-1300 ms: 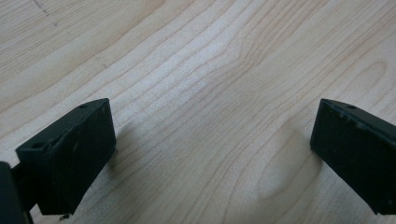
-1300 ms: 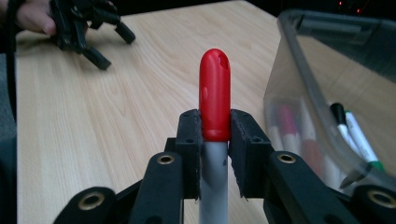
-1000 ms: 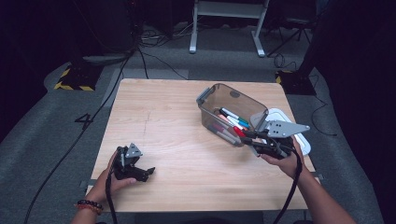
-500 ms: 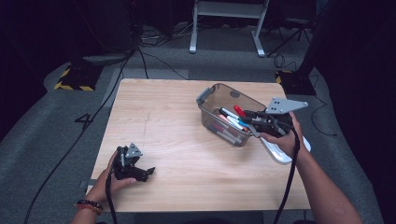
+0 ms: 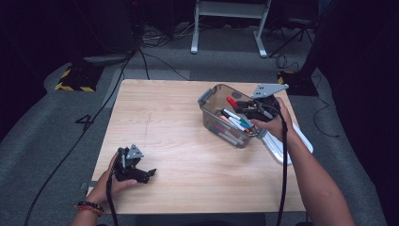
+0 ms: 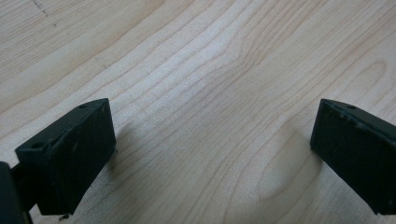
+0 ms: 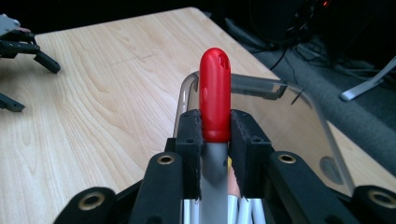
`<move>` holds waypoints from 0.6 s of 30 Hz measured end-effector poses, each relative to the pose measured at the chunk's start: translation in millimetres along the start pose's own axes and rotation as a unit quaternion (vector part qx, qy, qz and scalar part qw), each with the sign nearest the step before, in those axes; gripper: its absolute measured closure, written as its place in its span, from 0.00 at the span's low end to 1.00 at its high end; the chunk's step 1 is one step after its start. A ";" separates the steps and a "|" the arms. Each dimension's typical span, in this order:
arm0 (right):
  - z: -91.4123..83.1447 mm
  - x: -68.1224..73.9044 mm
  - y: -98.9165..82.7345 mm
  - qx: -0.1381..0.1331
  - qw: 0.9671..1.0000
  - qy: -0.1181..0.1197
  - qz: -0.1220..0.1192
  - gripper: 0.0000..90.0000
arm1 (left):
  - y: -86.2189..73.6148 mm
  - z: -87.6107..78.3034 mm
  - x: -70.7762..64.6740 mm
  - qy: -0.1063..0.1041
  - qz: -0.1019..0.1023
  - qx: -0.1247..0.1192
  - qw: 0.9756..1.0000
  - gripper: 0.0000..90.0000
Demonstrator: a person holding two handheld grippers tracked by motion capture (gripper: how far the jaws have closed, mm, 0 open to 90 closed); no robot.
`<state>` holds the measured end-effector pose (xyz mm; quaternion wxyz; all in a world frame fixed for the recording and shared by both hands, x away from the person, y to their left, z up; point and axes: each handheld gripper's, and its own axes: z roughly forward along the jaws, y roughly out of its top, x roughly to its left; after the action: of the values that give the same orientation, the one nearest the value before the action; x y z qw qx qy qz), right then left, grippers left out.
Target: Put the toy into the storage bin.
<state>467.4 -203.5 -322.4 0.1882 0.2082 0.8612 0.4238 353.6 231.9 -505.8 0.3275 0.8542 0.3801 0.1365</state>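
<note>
Red-capped marker [image 7: 215,100] pinched between right claw [image 7: 215,140] jaws.

Light wood table [image 5: 188,141], visible grain, faint pencil line near 9–10 o'clock of centre. Clear plastic bin [image 5: 212,109] sits on it at about 2 o'clock, holding markers. White lid [image 5: 301,139] lies flat at 3 o'clock, just beside the bin, overhanging the right table edge. Left gripper [image 5: 136,170] rests on the tabletop at 7 o'clock, well apart from the bin.
</note>
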 end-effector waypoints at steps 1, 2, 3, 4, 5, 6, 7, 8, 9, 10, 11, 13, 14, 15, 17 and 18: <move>5.5 -1.1 0.6 0.006 1.000 -0.001 -0.003 0.83 | 0.0 0.0 0.0 0.000 0.000 0.000 1.000 0.00; 8.4 -1.8 0.9 0.008 1.000 0.002 0.000 0.83 | 0.0 0.0 0.0 0.000 0.000 0.000 1.000 0.00; 13.3 -3.6 1.1 0.011 1.000 0.008 0.005 0.83 | 0.1 -0.1 0.2 0.001 0.002 0.000 1.000 0.00; 16.3 -4.5 1.2 0.016 1.000 0.008 0.006 0.83 | 0.0 0.0 0.0 0.000 0.000 0.000 1.000 0.00; 20.5 -6.1 1.0 0.021 1.000 0.010 0.008 0.83 | 0.0 0.0 0.0 0.000 0.000 0.000 1.000 0.00; 26.0 -8.5 0.1 0.031 0.999 0.012 0.008 0.83 | 0.0 0.0 0.0 0.000 0.000 0.000 1.000 0.00; 29.4 -10.5 -0.9 0.037 0.999 0.012 0.009 0.83 | 0.1 -0.2 0.4 0.001 0.003 0.001 1.000 0.00; 33.9 -13.8 -2.7 0.043 0.999 0.014 0.015 0.83 | 0.1 -0.2 0.4 0.001 0.003 0.001 1.000 0.00; 38.2 -16.7 -4.7 0.052 0.998 0.015 0.021 0.83 | 0.1 -0.2 0.4 0.001 0.003 0.001 1.000 0.00; 42.4 -18.5 -6.6 0.063 0.998 0.015 0.022 0.83 | 0.0 0.0 0.1 0.000 0.000 0.000 1.000 0.00; 46.2 -19.9 -8.4 0.073 0.997 0.014 0.023 0.83 | 0.1 -0.2 0.4 0.001 0.003 0.001 1.000 0.00; 53.0 -22.0 -11.7 0.090 0.995 0.020 0.026 0.83 | 0.0 -0.1 0.2 0.000 0.001 0.001 1.000 0.00; 56.0 -21.8 -12.9 0.099 0.994 0.025 0.027 0.83 | 0.0 -0.1 0.1 0.000 0.001 0.000 1.000 0.00; 58.9 -21.9 -14.0 0.108 0.993 0.028 0.026 0.83 | 0.0 -0.1 0.1 0.000 0.001 0.000 1.000 0.00; 65.1 -20.8 -16.0 0.131 0.991 0.035 0.023 0.83 | 0.0 0.0 0.0 0.000 0.000 0.000 1.000 0.00; 67.8 -19.6 -16.9 0.141 0.989 0.039 0.025 0.83 | 0.0 -0.1 -0.1 0.000 0.000 0.000 1.000 0.00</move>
<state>514.6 -178.9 -371.8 0.1123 0.2372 0.9137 0.3102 353.5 231.9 -505.8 0.3275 0.8542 0.3801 0.1367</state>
